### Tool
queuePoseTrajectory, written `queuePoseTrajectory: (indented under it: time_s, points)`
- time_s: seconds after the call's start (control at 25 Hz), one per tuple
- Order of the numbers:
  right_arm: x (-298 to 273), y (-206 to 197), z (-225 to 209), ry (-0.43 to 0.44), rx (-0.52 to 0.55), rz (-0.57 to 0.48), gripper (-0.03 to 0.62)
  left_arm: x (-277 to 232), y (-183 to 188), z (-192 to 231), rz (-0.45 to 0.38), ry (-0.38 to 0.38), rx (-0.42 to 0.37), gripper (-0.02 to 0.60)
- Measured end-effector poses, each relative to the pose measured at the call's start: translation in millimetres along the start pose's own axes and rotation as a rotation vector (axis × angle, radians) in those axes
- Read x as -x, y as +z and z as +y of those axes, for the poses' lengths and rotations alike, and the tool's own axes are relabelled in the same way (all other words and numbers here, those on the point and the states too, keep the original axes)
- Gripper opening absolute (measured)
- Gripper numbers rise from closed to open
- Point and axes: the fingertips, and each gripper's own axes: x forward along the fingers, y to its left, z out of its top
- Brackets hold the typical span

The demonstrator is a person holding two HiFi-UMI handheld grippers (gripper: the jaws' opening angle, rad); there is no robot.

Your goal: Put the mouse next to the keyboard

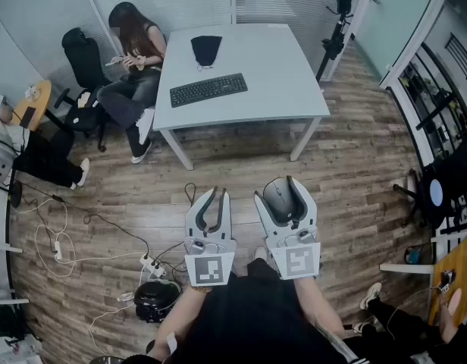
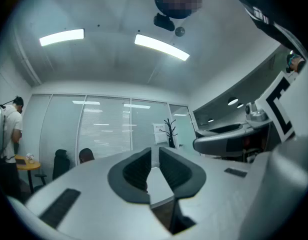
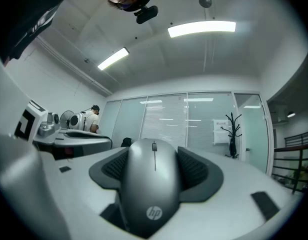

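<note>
While the right gripper (image 1: pixel 281 186) pinched the mouse (image 1: pixel 280 202) by its flanks, a light, rigid, probably slippery shell, well short of the keyboard (image 1: pixel 208 89) on the table (image 1: pixel 283 82), the left gripper (image 1: pixel 218 196) was pressed together, empty

Brand on mouse (image 3: pixel 153 184): "hp", white logo near rear end of grey shell, seen in right gripper view.
Paper notice (image 3: pixel 220 129) on glass wall (image 3: pixel 164 124): print too small to read.

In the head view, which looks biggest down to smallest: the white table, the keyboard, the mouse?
1. white table, clearly largest
2. keyboard
3. mouse, only narrowly smaller: it is nearer the camera, which inflates it
</note>
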Motion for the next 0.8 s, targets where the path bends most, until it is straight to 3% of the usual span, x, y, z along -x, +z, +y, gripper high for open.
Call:
queuePoseTrajectory:
  time_s: [0.4, 0.8]
  points:
    - [-11.6, -3.5, -51.1, 0.037, -0.005, -0.035, 0.293, -39.6, -6.1, -31.3, 0.015, 0.083, 0.012, 0.055]
    - [-30.8, -26.1, -87.8, -0.008, -0.037, 0.001, 0.293, -70.2, -16.8, -44.6, 0.029, 0.143, 0.035, 0.055]
